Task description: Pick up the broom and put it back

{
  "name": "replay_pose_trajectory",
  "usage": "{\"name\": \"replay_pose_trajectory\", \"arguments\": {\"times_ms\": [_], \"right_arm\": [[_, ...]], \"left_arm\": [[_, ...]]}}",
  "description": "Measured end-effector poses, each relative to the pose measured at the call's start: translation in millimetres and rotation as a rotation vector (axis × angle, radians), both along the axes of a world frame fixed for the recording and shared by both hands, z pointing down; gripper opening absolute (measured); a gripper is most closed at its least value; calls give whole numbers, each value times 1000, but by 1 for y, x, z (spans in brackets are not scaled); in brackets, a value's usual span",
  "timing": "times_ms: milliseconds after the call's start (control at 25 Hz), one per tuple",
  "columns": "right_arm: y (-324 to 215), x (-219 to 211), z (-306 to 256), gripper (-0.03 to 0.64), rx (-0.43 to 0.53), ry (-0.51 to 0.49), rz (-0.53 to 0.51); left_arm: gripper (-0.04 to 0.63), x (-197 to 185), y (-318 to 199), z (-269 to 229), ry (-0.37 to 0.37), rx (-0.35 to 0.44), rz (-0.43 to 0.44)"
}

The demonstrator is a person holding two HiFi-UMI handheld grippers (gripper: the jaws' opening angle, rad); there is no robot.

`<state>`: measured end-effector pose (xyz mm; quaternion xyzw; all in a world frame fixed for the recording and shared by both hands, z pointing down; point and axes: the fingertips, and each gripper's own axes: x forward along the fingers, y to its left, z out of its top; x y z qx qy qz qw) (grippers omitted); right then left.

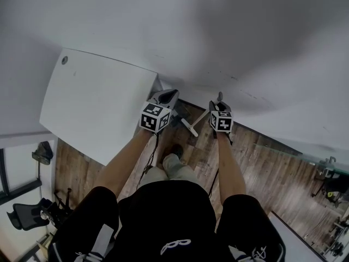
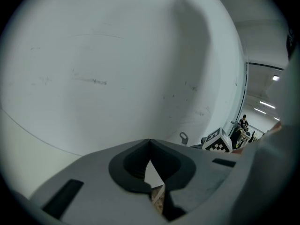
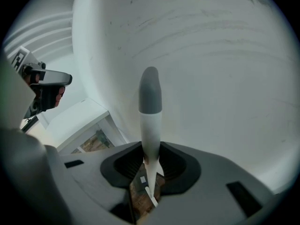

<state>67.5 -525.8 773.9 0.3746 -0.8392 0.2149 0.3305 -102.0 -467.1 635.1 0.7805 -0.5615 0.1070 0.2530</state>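
The white wall point(image 1: 218, 31) fills the top of the head view and most of both gripper views. Below it lies the wood floor point(image 1: 262, 168), and at my left a white table point(image 1: 92, 108) stands with its far corner close to the wall. A black chair point(image 1: 27, 214) sits at the lower left edge, well apart from everything else.

My two arms reach forward side by side towards the foot of the wall. My left gripper point(image 2: 150, 142) is just beside the table's corner. Its jaws meet at the tips with nothing held between them, and only a sliver of floor shows through the gap behind.

My right gripper point(image 3: 151, 146) is near it, on the other side, and its jaws are clamped on the broom point(image 3: 151, 125). The white handle passes straight up between the pads, almost upright against the wall, and ends above the jaws in a grey cap point(image 3: 150, 90). From the left gripper view I can see a small loop point(image 2: 183, 137) at the very top of the cap, just beside the right gripper's marker cube point(image 2: 218, 142). Below the jaws the shaft thins and runs down to a short white bar point(image 1: 189, 127) over the floor, between my two grippers.
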Motion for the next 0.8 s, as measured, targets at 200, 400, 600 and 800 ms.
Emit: {"name": "replay_pose_trajectory", "arguments": {"times_ms": [200,400,600,800], "right_arm": [[-5,2,1,115,-8,15,6],[-7,0,2,116,-19,28,-11],[-3,6,0,129,-14,36,2],[7,15,-3,132,-4,48,17]], "left_arm": [[17,-4,-1,-1,1,1,-13],[18,-5,1,-2,1,2,-13],[17,-5,6,-3,0,5,-12],[17,-9,16,-6,-4,7,-13]]}}
